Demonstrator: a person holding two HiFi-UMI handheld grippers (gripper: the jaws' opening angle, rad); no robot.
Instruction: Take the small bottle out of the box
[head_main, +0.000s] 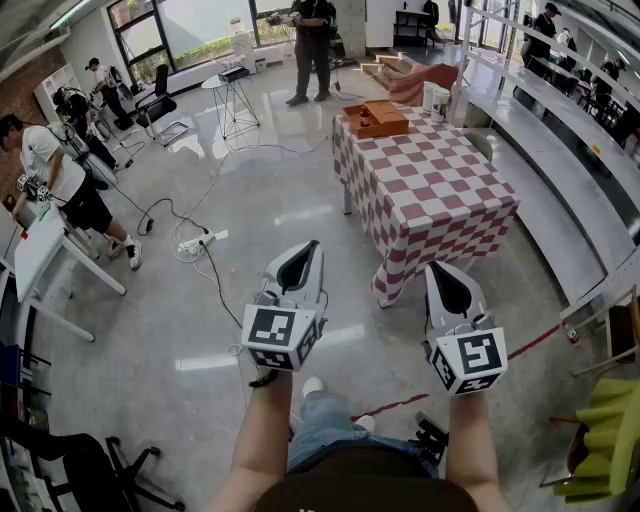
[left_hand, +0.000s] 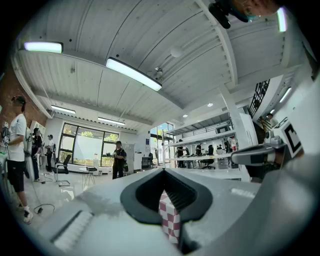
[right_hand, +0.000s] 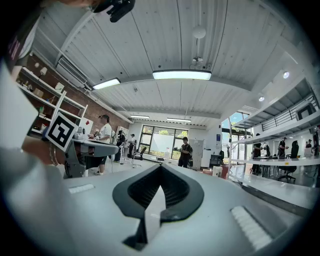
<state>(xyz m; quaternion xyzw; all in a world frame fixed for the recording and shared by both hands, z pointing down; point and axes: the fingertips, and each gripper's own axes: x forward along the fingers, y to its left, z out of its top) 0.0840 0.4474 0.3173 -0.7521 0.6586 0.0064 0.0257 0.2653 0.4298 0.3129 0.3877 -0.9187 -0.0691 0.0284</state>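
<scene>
A table with a red-and-white checked cloth (head_main: 430, 200) stands ahead on the right. At its far end sits an open orange-brown box (head_main: 378, 120), and a small dark bottle (head_main: 365, 118) shows inside it. My left gripper (head_main: 303, 250) and right gripper (head_main: 441, 272) are held side by side over the floor, well short of the table. Both are shut with nothing between their jaws. In the left gripper view the left gripper (left_hand: 162, 172) shows its tips meeting, with a strip of the checked cloth (left_hand: 170, 217) seen through the slot. In the right gripper view the right gripper (right_hand: 161, 169) also shows its tips touching.
White containers (head_main: 436, 97) stand on the table past the box. A power strip and cables (head_main: 198, 241) lie on the floor to the left. A white desk (head_main: 40, 250) is at the left, a green chair (head_main: 612, 440) at the right. Several people stand farther off.
</scene>
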